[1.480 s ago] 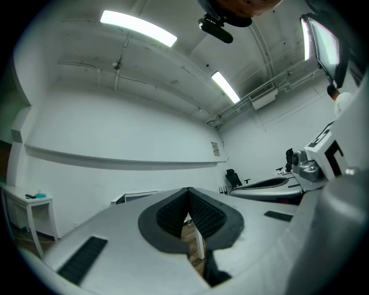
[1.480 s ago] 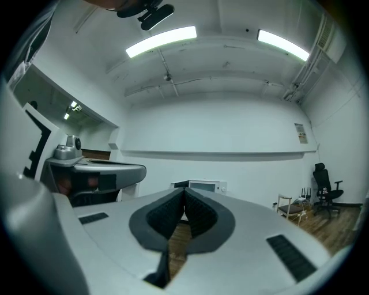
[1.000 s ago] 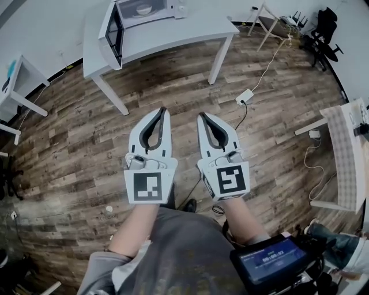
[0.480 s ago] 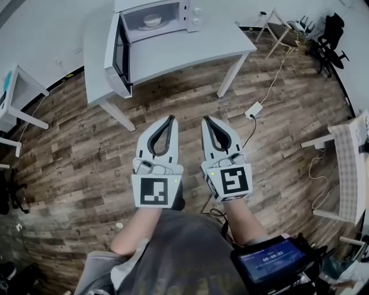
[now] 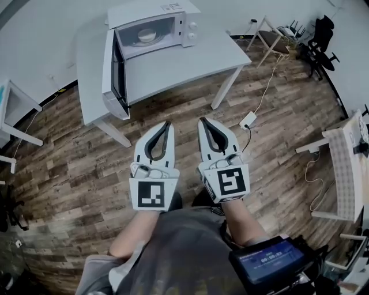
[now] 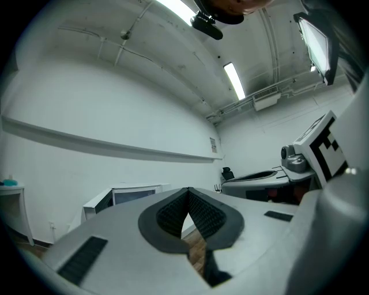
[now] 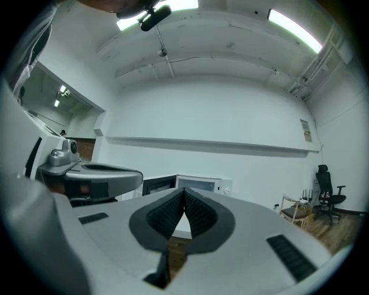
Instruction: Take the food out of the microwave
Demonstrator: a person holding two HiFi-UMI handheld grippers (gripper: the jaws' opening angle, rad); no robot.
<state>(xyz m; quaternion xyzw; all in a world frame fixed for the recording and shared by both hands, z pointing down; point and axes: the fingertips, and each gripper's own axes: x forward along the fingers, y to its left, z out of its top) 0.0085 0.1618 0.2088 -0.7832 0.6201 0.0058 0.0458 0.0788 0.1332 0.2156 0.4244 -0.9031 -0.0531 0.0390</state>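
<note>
A pale round dish (image 5: 146, 36), its contents too small to make out, is being housed inside the boxy white microwave (image 5: 173, 16). The microwave's dark-windowed door (image 5: 117, 69) is being held wide open at the left. The microwave is being carried by a smooth white bench (image 5: 190, 55) with slanted legs, set on a floor (image 5: 69, 161) of rough brown wooden planks. The left gripper (image 5: 167, 123) and the right gripper (image 5: 202, 120) are being held level, side by side, over the planks and well short of the bench. On each, the curved white jaws lined with black ribbed pads (image 6: 172, 216) are being pressed together at the tips, with nothing being clamped between them.
</note>
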